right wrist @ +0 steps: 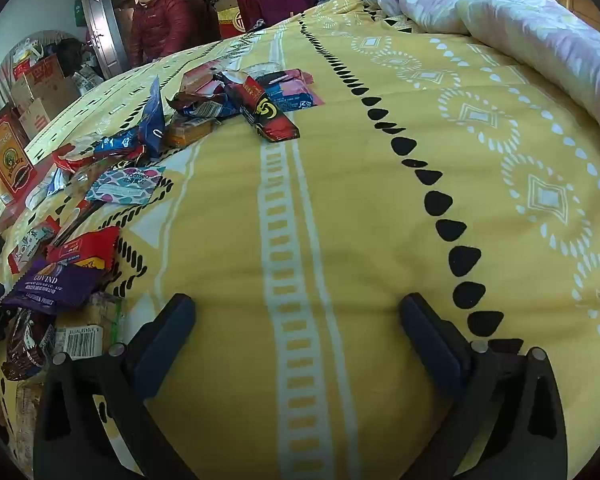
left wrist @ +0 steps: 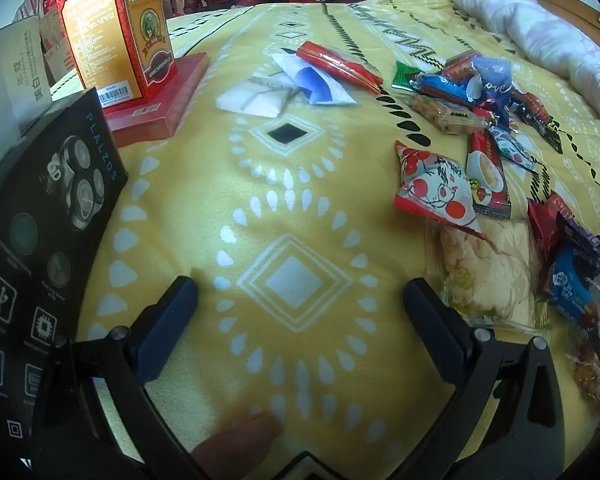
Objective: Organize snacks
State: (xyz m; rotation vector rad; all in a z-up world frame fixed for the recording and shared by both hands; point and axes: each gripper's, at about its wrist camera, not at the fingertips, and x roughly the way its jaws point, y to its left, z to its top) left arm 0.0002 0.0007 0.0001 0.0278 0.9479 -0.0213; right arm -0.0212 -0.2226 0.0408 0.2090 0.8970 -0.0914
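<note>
Several wrapped snacks lie scattered on a yellow patterned bedspread (left wrist: 260, 208). In the left wrist view a red-and-white cherry packet (left wrist: 432, 188) and a clear bag of pale biscuits (left wrist: 488, 272) lie just right of my left gripper (left wrist: 300, 296), which hangs open over bare cloth. A long red packet (left wrist: 340, 65) and white sachets (left wrist: 256, 94) lie farther off. In the right wrist view my right gripper (right wrist: 298, 312) is open over bare bedspread (right wrist: 340, 220). A purple packet (right wrist: 56, 284), a red packet (right wrist: 86, 248) and a black-and-red packet (right wrist: 270, 114) lie to its left and ahead.
A black product box (left wrist: 48, 240) stands at the left, with an orange carton (left wrist: 116, 36) on a flat red box (left wrist: 160, 100) behind it. A rolled pale quilt (right wrist: 500, 20) lies along the bed's right side. A person in a red jacket (right wrist: 160, 20) stands beyond the bed.
</note>
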